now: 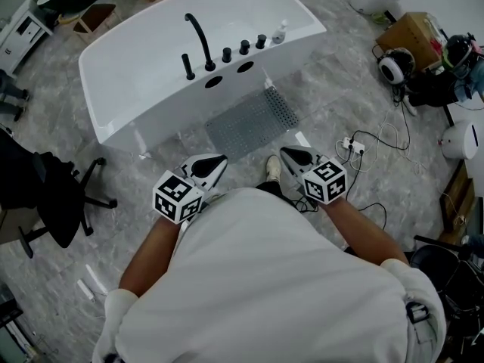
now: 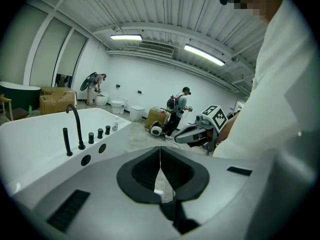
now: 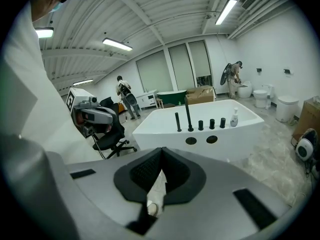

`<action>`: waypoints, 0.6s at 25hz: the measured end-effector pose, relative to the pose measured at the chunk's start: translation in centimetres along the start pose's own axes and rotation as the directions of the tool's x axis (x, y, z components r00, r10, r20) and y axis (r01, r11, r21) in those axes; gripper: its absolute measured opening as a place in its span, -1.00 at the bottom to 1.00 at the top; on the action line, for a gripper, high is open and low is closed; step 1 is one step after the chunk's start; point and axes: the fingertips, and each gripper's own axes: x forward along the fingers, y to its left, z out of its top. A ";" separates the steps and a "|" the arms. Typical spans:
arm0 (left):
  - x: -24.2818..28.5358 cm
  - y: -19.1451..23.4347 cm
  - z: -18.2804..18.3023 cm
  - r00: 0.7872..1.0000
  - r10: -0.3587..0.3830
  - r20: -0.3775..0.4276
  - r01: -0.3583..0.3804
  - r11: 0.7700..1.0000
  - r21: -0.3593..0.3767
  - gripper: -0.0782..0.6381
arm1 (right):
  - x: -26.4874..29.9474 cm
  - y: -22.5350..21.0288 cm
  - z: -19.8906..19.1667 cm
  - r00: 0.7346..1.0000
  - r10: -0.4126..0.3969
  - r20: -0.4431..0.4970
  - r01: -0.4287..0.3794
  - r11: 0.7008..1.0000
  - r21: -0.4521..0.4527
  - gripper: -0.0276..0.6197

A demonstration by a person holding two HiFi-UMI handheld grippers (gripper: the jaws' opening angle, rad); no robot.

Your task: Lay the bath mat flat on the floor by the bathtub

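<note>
- The bath mat lay spread on the floor at 12 o'clock from the person, with its far edge against the foot of the bathtub. No fold or lifted corner showed (the darker strip at its 1 o'clock corner was too small to read).
- The left gripper was held low by the waist, well apart from the mat. Its jaws met tip to tip with nothing between them, and only bare floor showed through the gap behind the tips.
- The right gripper mirrored it at the person's other side, also closed on nothing and pointing towards the tub.
- Both tools seemed to be kept close to the body and empty because the mat needed no more handling. Judged from how it lay, the task looked finished, or short of a last check at most.
- A shoe stood just short of the mat's near edge, probably so as not to scuff or shift it.
- An office chair at 9 o'clock and a power strip with cables at 3 o'clock sat well apart from the mat.
</note>
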 end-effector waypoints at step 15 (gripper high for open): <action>-1.4 0.2 -1.5 1.000 0.021 0.011 -0.021 1.000 0.000 -0.73 | 0.3 1.0 -0.1 1.000 -0.016 -0.005 0.016 0.999 -0.036 -0.89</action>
